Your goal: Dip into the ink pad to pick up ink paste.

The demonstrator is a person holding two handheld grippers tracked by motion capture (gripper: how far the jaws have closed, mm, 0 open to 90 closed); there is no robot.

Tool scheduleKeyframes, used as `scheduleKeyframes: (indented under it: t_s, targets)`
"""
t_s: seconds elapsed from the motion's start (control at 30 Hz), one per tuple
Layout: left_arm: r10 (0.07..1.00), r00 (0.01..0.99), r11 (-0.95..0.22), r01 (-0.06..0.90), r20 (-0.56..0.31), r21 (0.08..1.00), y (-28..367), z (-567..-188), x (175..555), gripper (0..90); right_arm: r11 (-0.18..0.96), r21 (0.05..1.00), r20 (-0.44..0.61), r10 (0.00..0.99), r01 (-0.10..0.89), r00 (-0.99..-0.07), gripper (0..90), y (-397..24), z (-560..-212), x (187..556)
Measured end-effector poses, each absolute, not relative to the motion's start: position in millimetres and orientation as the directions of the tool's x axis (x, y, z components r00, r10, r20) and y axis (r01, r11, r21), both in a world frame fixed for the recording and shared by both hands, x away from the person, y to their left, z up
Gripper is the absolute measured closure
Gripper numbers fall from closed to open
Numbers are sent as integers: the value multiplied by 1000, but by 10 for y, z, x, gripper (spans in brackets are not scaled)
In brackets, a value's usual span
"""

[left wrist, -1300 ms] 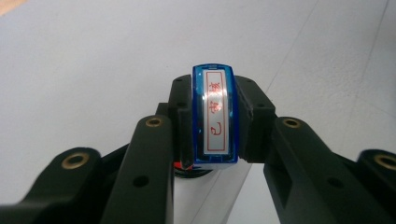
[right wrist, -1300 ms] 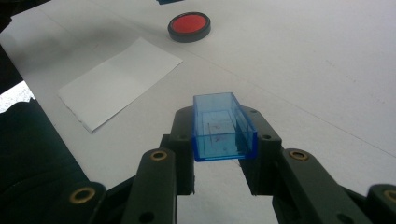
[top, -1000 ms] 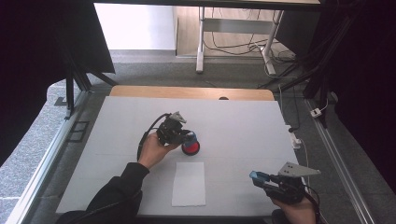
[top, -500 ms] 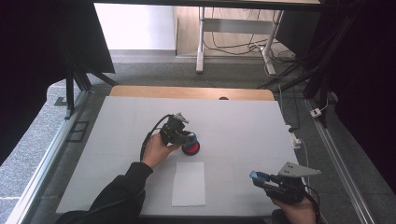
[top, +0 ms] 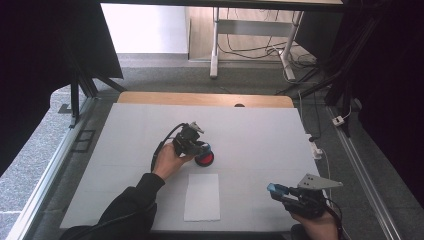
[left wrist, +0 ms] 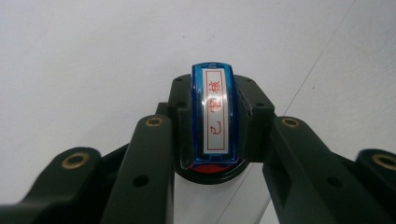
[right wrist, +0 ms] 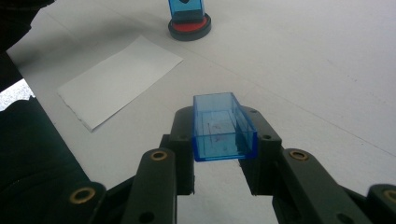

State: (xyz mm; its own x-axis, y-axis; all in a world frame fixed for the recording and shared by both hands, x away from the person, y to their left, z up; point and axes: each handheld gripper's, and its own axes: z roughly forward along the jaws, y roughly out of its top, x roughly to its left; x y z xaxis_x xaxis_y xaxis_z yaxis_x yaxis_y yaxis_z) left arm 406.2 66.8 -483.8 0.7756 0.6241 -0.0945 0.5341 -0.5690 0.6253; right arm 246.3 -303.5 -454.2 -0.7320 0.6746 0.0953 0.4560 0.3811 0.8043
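Observation:
My left gripper [top: 196, 145] is shut on a blue stamp [left wrist: 213, 116] with a white label in red characters. The stamp's lower end stands on the red face of a round black ink pad [left wrist: 212, 171], near the middle of the table in the high view [top: 205, 158]. My right gripper [top: 274, 189], low at the table's front right, is shut on the stamp's clear blue cap [right wrist: 222, 127], held just above the table. Far off in the right gripper view are the ink pad [right wrist: 189, 28] and the stamp [right wrist: 186, 9] upright on it.
A white slip of paper [top: 202, 197] lies flat just in front of the ink pad, also seen in the right gripper view [right wrist: 119, 79]. The white table cover [top: 260, 135] ends at a wooden strip at the back. Metal rails run along both sides.
The left hand and its gripper have edged slightly to the right over the ink pad. The right hand has kept still with the cap.

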Motion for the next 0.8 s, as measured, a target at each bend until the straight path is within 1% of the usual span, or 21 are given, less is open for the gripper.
scheduleKeyframes:
  t_s: [0.17, 0.37, 0.4, 0.8]
  targets:
    - [623, 782, -607, 495, -14, 622, 588, -4830, 3982, 715, 384, 803, 92, 675, 455, -732, 685, -3028, -4543, 2462]
    - [619, 784, -640, 466, 49, 611, 523, -4823, 3925, 715, 390, 800, 90, 674, 457, -733, 686, -3028, -4541, 2463]
    - [620, 783, -638, 470, 46, 610, 525, -4822, 3929, 715, 390, 799, 90, 674, 457, -733, 686, -3027, -4541, 2463]
    - [633, 763, -547, 558, -128, 624, 694, -4852, 4083, 714, 391, 798, 90, 674, 458, -733, 685, -3025, -4543, 2464]
